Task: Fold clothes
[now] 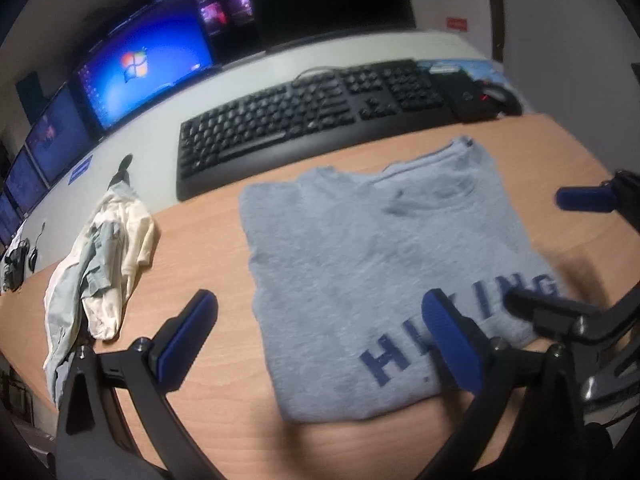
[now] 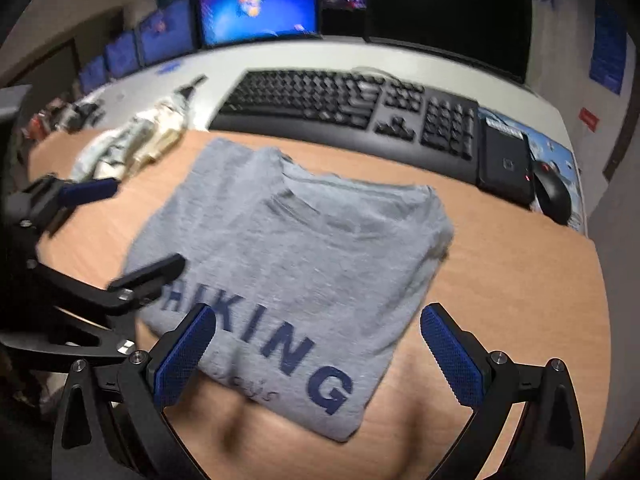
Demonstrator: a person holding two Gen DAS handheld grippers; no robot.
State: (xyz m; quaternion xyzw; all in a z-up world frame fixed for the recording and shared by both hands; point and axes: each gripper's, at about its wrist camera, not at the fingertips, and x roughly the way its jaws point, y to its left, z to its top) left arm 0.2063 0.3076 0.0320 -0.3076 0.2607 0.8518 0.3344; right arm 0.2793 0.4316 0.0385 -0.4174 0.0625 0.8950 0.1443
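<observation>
A grey T-shirt [image 1: 376, 264] with dark blue "HIKING" lettering lies folded into a rectangle on the wooden table [image 1: 192, 240]; it also shows in the right wrist view [image 2: 296, 248]. My left gripper [image 1: 320, 344] is open and empty, hovering over the shirt's near left edge. My right gripper [image 2: 318, 356] is open and empty above the shirt's near edge, over the lettering. The right gripper shows in the left wrist view [image 1: 560, 252], and the left gripper in the right wrist view [image 2: 116, 232].
A crumpled cream and pale green garment [image 1: 100, 264] lies at the table's left. A black keyboard [image 1: 312, 116] runs along the far edge, with a black box [image 2: 504, 164] and mouse [image 2: 554, 190] to its right. Monitors [image 1: 144, 68] stand behind.
</observation>
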